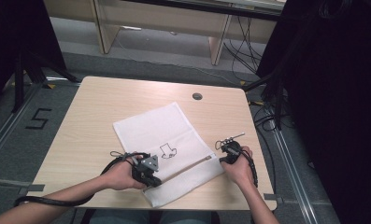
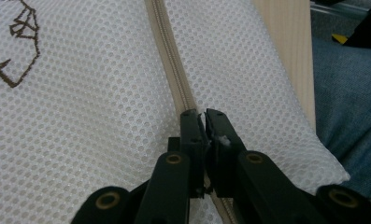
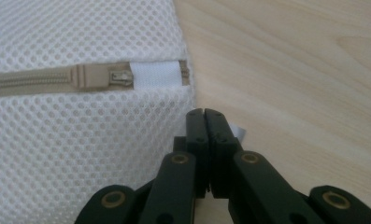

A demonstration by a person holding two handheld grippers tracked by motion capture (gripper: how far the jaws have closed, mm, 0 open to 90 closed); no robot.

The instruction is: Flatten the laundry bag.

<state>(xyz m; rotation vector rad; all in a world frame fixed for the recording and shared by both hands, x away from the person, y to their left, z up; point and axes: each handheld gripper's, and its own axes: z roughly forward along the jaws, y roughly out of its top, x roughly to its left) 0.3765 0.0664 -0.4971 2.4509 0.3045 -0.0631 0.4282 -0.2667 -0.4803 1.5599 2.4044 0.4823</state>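
Note:
A white mesh bag (image 1: 160,128) lies flat on the wooden table (image 1: 94,107), with a beige zipper (image 1: 192,164) running near its front edge. My left gripper (image 1: 156,182) is at the bag's near left end. In the left gripper view its jaws (image 2: 204,115) are shut on the mesh (image 2: 80,116) right at the zipper (image 2: 174,79). My right gripper (image 1: 222,159) is at the bag's right end. Its jaws (image 3: 205,113) are pressed together at the bag's edge (image 3: 57,140), just below the zipper slider (image 3: 120,77). A small white tab (image 3: 238,131) peeks out beside them.
A dark line drawing (image 1: 168,151) is printed on the bag. A cable grommet (image 1: 197,96) sits at the table's far side. The table's front edge (image 2: 286,46) and the person's jeans (image 2: 346,93) lie close to the bag. Bare wood (image 3: 290,70) stretches right of the bag.

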